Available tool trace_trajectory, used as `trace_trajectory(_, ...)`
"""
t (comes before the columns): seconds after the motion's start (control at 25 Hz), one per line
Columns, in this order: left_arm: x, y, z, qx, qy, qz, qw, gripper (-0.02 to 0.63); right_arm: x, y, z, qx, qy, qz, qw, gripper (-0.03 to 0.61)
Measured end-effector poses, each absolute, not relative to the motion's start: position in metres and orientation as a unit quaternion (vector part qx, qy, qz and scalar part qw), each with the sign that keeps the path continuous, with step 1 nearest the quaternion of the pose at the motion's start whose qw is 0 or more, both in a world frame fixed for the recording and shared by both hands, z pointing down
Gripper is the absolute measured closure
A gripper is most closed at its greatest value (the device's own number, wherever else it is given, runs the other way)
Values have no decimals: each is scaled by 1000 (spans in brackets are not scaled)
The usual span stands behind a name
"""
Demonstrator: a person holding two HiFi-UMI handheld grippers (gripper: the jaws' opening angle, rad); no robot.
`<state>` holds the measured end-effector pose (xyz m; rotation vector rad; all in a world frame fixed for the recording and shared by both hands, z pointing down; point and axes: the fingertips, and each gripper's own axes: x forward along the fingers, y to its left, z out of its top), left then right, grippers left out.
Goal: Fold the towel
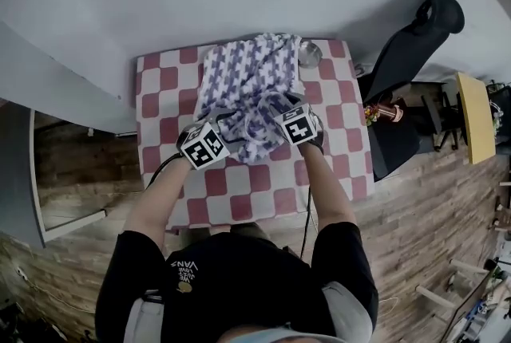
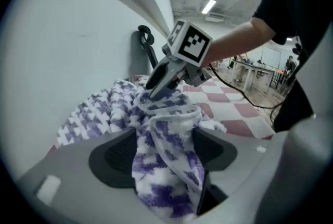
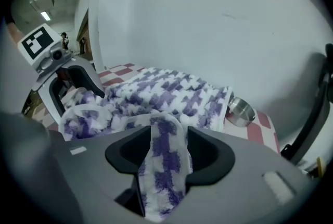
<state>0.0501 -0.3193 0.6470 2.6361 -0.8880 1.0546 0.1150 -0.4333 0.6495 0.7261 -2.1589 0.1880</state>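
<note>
My left claw [image 2: 165, 152] stands wide open, a fold of the towel [image 1: 251, 74] lying slack between its jaws. The towel sits bunched on the checked worktop [image 1: 160, 94], its near edge brought over. My right claw [image 3: 169, 152] is partly open, with a strip loose in it too. I judge I'm releasing this fold. Next, both claws need to back out without dragging the cloth.

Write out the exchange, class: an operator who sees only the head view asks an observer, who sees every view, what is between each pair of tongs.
Operator: What is between the left tongs?
Observer: A bunched fold of the towel stands between them.
Operator: And the right tongs?
Observer: A flatter strip of the same towel runs up between them.
</note>
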Motion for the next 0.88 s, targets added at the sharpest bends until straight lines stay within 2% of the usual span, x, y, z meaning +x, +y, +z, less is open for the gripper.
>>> trace_trajectory(0.16,64,-324,662,884,-241,396,61,290,115,-433,667,285,-846,76,444,378)
trace_trajectory(0.24,70,-325,666,885,-225,402,64,291,116,-432,660,294,-849,71,432,442)
trace_trajectory(0.28,73,-325,668,886,-218,405,64,293,118,-430,654,300,-853,71,421,519)
trace_trajectory(0.32,76,-324,670,886,-211,408,63,295,120,-428,648,302,-858,74,409,546)
trace_trajectory(0.4,83,-322,673,887,-198,412,62,298,126,-421,635,304,-867,85,384,549)
trace_trajectory(0.44,86,-320,674,888,-193,413,63,316,130,-418,628,309,-871,89,371,551)
trace_trajectory(0.6,95,-307,678,887,-178,421,66,473,163,-406,597,344,-881,107,306,552)
trace_trajectory(0.68,96,-303,675,887,-187,417,65,525,185,-400,586,366,-880,119,278,554)
trace_trajectory(0.88,82,-295,650,890,-239,384,58,548,234,-368,578,418,-864,159,229,555)
